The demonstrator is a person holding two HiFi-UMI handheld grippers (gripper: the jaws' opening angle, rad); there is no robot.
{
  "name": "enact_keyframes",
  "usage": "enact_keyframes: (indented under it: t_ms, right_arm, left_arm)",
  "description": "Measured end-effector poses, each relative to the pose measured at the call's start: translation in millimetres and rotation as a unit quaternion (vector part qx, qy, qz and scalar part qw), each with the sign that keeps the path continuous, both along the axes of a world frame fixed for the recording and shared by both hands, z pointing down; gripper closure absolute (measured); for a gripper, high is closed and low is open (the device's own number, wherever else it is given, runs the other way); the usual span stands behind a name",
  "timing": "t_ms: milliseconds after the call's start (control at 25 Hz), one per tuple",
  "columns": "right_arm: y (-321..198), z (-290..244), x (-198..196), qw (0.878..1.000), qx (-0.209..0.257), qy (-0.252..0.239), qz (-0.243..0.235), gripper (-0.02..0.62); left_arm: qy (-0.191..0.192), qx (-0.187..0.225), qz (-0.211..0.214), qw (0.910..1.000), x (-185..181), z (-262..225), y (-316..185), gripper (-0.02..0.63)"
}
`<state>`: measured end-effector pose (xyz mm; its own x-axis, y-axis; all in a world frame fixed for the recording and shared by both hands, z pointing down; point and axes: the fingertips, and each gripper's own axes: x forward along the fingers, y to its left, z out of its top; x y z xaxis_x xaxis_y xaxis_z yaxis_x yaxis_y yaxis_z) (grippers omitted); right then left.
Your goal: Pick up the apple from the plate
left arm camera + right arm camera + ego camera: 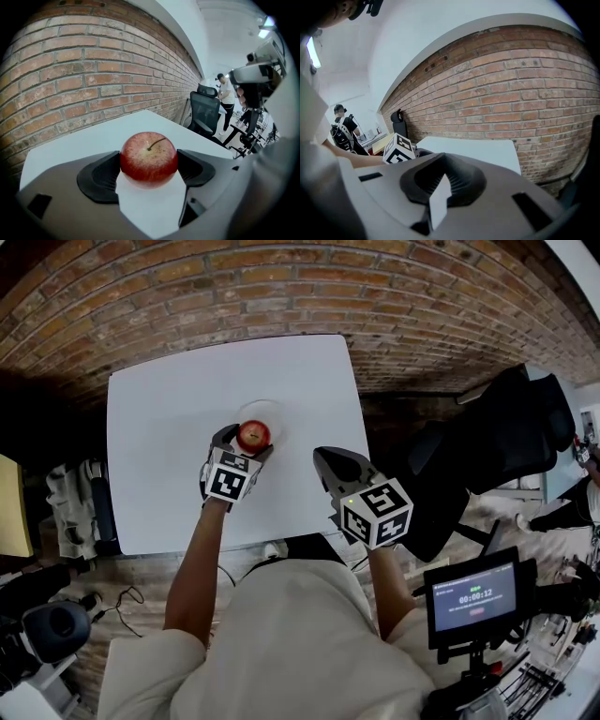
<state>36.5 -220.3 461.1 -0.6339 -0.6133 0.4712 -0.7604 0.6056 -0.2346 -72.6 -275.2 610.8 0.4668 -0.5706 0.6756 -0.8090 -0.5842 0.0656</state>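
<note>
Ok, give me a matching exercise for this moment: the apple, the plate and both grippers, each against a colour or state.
1 apple
2 left gripper
3 right gripper
4 plate

A shut, nothing held
B red, stem up
C round, pale
D shut on the fruit

Pairs: 1-B, 2-D, 3-A, 4-C

There is one desk (159,474). One plate (275,412) sits on the desk. One apple (253,435) is there. Two grippers are over the desk: the left gripper (249,439) and the right gripper (322,457). One black chair (506,437) stands beside the desk.
</note>
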Motion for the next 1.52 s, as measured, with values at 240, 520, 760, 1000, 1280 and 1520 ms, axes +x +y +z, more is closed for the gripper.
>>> enact_keyframes:
  t_ms: [240, 520, 760, 1000, 1280, 1520]
  right_arm:
    - [3.6, -20.1, -3.5, 1.0, 0.026, 0.0, -0.003, 0.592]
    - [10.3, -37.3, -10.5, 0.999, 0.048, -0.002, -0.01, 0.592]
    - [17.7, -49.0, -19.0, 0.998, 0.064, -0.003, -0.021, 0.592]
    - [28.8, -63.7, -27.4, 0.996, 0.084, -0.005, -0.028, 0.592]
    - [36.3, -74.8, -28.7, 0.995, 0.098, -0.004, -0.032, 0.592]
    - [39.9, -91.0, -23.3, 0.993, 0.111, -0.024, -0.023, 0.592]
  left_arm:
    - [-0.002, 0.021, 0.002, 0.9998, -1.9, -25.9, 10.0, 0.224]
    - [0.0, 0.053, 0.003, 0.9986, -7.4, -62.3, 29.4, 0.224]
    - [0.009, 0.082, 0.001, 0.9966, -8.8, -92.9, 42.0, 0.224]
    - [0.021, 0.112, 0.002, 0.9935, -12.3, -127.0, 58.0, 0.224]
    - [0.03, 0.139, 0.005, 0.9899, -13.0, -157.6, 72.7, 0.224]
    - [0.05, 0.171, -0.015, 0.9839, -14.1, -186.2, 77.3, 0.224]
